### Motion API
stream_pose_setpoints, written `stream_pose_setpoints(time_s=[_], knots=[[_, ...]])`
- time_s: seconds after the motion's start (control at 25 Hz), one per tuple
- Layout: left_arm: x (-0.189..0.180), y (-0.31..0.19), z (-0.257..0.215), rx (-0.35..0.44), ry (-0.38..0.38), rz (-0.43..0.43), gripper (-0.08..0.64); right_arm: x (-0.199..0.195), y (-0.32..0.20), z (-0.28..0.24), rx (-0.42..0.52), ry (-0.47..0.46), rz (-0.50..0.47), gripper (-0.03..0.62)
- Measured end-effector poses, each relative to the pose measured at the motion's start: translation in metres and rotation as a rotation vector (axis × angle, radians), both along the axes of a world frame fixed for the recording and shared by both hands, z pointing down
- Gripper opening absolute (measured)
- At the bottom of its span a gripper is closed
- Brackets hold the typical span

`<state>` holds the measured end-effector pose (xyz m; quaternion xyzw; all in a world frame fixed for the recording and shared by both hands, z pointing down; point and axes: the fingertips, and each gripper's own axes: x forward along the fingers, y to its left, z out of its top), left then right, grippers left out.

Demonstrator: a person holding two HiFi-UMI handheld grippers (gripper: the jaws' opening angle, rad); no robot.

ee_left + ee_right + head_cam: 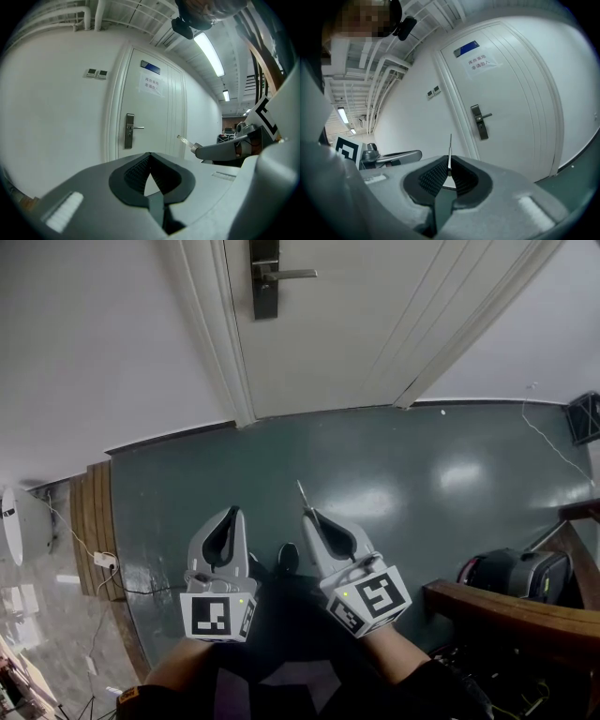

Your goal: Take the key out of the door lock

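Right claw (449, 163) pinched narrow on thin silvery metal key (450, 147), blade poking past tips; tight grip suits flat sliver. Key well apart from dark metal door lock plate with lever handle (263, 277) on white door (375, 334); extraction looks done. Left claw (150, 157) closed, empty, probably idle beside right.

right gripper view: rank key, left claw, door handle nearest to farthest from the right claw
1. key, pinched in the right claw itself.
2. left claw, alongside at the left.
3. door handle, ahead on the door.
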<state>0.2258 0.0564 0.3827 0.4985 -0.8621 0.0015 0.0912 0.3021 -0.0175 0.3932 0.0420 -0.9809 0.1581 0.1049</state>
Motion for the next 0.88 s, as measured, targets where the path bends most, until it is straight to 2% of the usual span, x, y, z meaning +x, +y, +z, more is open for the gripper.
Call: stream_pose_setpoints(time_s=[0.88], knots=[[0.011,-0.011,-0.001,0.008,-0.013,0.032,0.018,0.009,-0.008,-0.001,0.028,-0.003,0.036,0.014]])
